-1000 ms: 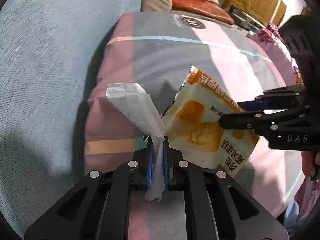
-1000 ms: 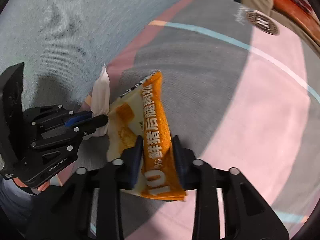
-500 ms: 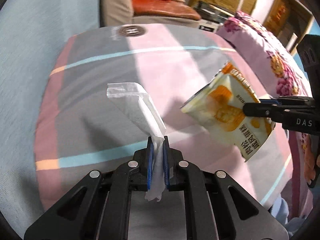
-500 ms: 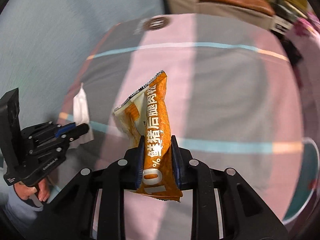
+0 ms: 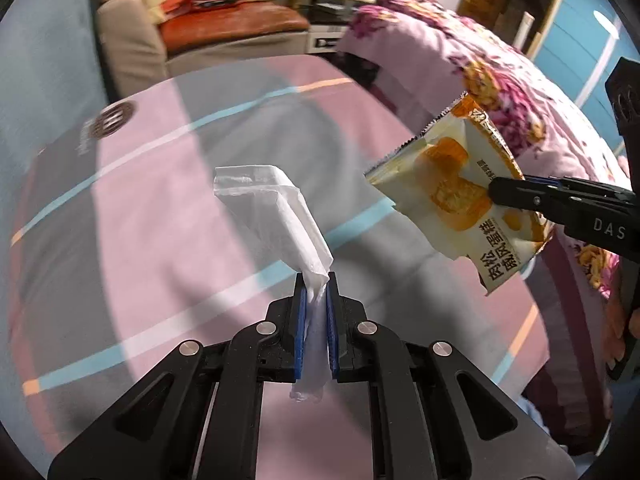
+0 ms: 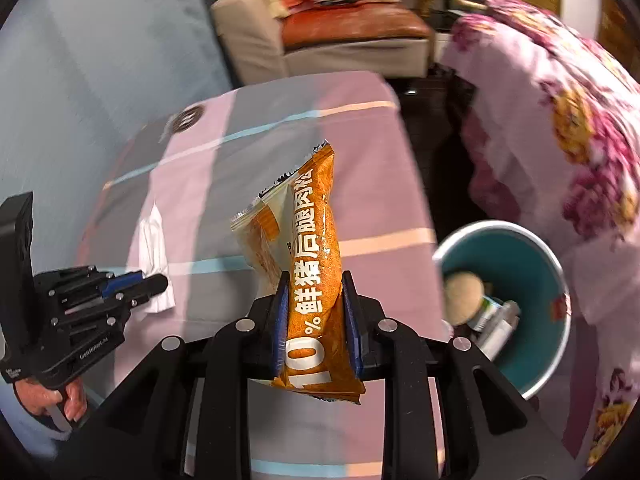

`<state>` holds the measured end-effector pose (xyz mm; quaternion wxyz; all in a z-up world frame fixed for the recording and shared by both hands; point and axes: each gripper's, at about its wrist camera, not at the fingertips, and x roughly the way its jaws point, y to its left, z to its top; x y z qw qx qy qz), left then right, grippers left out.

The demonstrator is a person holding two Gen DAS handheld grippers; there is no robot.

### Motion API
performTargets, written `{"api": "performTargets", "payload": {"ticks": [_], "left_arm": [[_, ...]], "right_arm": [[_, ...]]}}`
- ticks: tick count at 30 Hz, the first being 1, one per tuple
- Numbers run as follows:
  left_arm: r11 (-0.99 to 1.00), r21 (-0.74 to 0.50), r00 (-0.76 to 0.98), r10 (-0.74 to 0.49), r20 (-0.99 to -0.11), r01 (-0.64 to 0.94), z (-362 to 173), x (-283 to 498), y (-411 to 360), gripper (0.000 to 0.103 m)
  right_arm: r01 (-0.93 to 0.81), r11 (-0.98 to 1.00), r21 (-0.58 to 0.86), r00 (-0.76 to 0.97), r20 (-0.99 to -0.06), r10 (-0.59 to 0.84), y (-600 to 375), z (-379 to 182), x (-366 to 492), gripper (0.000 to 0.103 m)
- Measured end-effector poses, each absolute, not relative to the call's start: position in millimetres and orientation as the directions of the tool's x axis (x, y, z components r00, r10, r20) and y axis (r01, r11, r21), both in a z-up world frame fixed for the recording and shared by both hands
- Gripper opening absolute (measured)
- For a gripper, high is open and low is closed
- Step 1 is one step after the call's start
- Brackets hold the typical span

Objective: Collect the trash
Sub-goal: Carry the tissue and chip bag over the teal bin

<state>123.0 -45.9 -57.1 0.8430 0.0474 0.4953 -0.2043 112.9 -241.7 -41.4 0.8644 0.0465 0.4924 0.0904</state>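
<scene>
**Both pieces lifted, bin now in sight**

Big change vs a sec ago: I've swung both grippers up and away from the pink-and-grey striped bed cover (image 5: 168, 216), and the teal round waste bin with a pale rim (image 6: 556, 280) has come into the right wrist view, low on the right. Earlier it wasn't visible at all. It already holds some rubbish, incl. a tan round thing and a small bottle, hard to tell more.

L gripper (image 5: 316, 292) is clenched on the crumpled white tissue (image 5: 276, 216), which sticks up and fwd from betw the blue pads, clear of the cover. R gripper (image 6: 316, 300) is clamped round the middle of the orange-and-cream snack wrapper with white print (image 6: 316, 248); wrapper stands upright, top end free, nothing touching it but the pads. From the left wrist view the wrapper hangs to the right of the tissue, near but apart.

What it means, imo: pick-up stage is done for these two, carry stage underway. Bin sits closer to the R gripper, so wrapper prob goes in first. Floral pink quilt (image 6: 560, 112) bulges right next to the bin, so I'd watch clearance there. Tissue is light and might cling to the pads on release.
</scene>
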Motion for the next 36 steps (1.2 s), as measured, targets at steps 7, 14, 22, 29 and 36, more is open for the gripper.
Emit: {"api": "performTargets", "payload": {"ticks": [7,14,22,29,36], "left_arm": [[0.868,-0.113,0.388,-0.329,-0.861,0.484,-58,129,-119,0.010],[0.818,-0.113,0.359,-0.365,-0.859,0.564,-56,133,-183,0.010],[0.765,-0.116,0.323,-0.397,-0.859,0.634,-57,137,-240,0.010],[0.727,-0.109,0.293,-0.404,-0.867,0.678,-63,138,-276,0.010],[0.708,-0.122,0.258,-0.405,-0.877,0.696,-77,144,-299,0.010]], "right_arm": [[0.016,0.984,0.176,0.540,-0.830,0.140,-304,-45,100,0.023],[0.115,0.978,0.174,0.554,-0.828,0.082,-357,-51,89,0.023],[0.210,0.964,0.164,0.561,-0.827,0.019,-408,-53,74,0.023],[0.270,0.950,0.159,0.551,-0.835,-0.016,-442,-58,68,0.023],[0.303,0.942,0.144,0.544,-0.838,-0.047,-464,-59,70,0.023]]}}
